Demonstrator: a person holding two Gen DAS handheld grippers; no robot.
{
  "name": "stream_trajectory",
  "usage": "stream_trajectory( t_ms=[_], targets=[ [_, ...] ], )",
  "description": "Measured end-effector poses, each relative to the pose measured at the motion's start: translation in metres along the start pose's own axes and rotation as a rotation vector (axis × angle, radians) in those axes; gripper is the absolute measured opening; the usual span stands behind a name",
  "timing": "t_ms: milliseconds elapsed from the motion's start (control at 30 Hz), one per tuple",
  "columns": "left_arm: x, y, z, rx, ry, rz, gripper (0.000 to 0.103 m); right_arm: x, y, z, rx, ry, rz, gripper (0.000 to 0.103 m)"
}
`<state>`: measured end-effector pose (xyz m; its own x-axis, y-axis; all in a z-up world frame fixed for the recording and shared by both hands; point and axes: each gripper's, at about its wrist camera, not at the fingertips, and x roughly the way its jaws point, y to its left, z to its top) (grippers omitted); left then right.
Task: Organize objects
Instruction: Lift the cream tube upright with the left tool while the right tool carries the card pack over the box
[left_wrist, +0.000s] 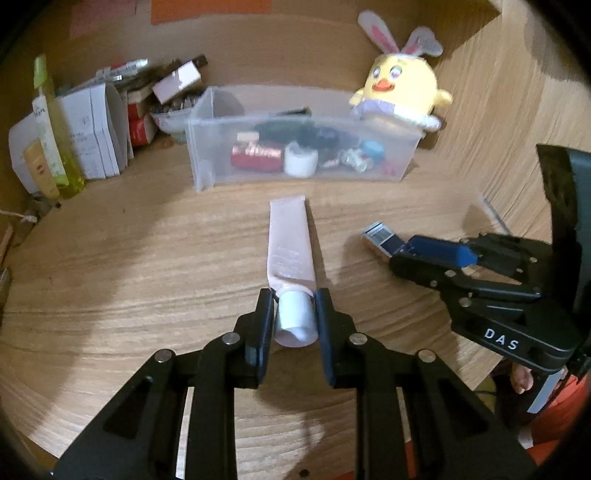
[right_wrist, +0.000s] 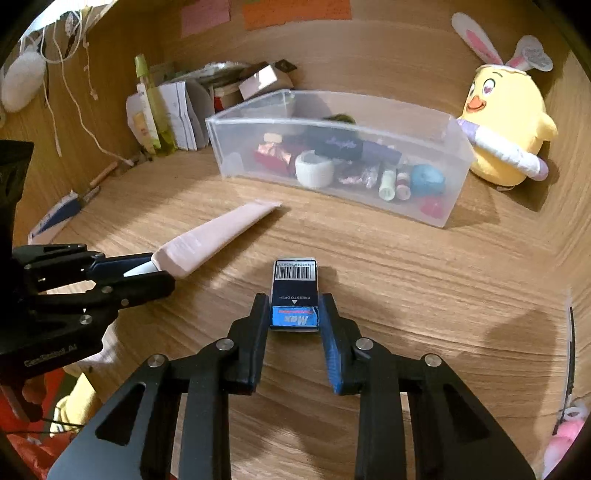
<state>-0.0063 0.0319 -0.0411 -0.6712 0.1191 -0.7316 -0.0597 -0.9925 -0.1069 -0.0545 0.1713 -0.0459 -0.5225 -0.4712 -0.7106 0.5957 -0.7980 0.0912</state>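
The left tongs (left_wrist: 294, 314) grip the cap of a pink tube (left_wrist: 290, 243) lying on the tabletop (left_wrist: 147, 266); the right tongs (right_wrist: 294, 314) clamp a small blue box (right_wrist: 294, 291). Bare wood separates both from the clear bin (right_wrist: 458, 147), apparently part-filled; a plush chick (right_wrist: 506, 122) flanks it.

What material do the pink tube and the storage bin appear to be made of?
Pink tube: probably soft plastic with a matte finish; its end is crimped flat and its body looks slightly dented. Storage bin: likely rigid translucent plastic, frosted; the contents show blurred through its walls.
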Motion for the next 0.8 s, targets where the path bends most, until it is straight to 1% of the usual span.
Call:
stream_trajectory(
  t_ms=[167, 300, 567, 600, 633, 667, 733, 800],
  targets=[
    [-0.02, -0.002, 0.009, 0.003, -0.067, -0.024, 0.022, -0.016, 0.002, 0.009, 0.015, -0.047, 0.006, 0.025],
    [-0.031, -0.007, 0.015, 0.02, -0.114, -0.026, 0.022, -0.027, 0.005, 0.018, 0.012, -0.085, 0.006, 0.025],
    [-0.047, -0.005, 0.029, 0.016, -0.176, -0.031, 0.021, -0.041, 0.006, 0.031, 0.005, -0.137, 0.0, 0.025],
    [-0.048, -0.004, 0.031, 0.016, -0.183, -0.032, 0.015, -0.043, 0.006, 0.032, 0.005, -0.14, -0.002, 0.025],
    [-0.049, -0.004, 0.033, 0.016, -0.186, -0.032, 0.005, -0.043, 0.006, 0.033, 0.005, -0.143, -0.002, 0.025],
    [-0.05, -0.004, 0.035, 0.016, -0.185, -0.034, 0.001, -0.044, 0.006, 0.034, 0.006, -0.146, -0.002, 0.025],
    [-0.051, -0.002, 0.039, 0.012, -0.194, -0.045, 0.001, -0.045, 0.005, 0.035, 0.007, -0.151, 0.002, 0.025],
    [-0.05, -0.002, 0.041, 0.018, -0.195, -0.039, 0.001, -0.045, 0.006, 0.036, 0.007, -0.154, 0.007, 0.025]
  ],
)
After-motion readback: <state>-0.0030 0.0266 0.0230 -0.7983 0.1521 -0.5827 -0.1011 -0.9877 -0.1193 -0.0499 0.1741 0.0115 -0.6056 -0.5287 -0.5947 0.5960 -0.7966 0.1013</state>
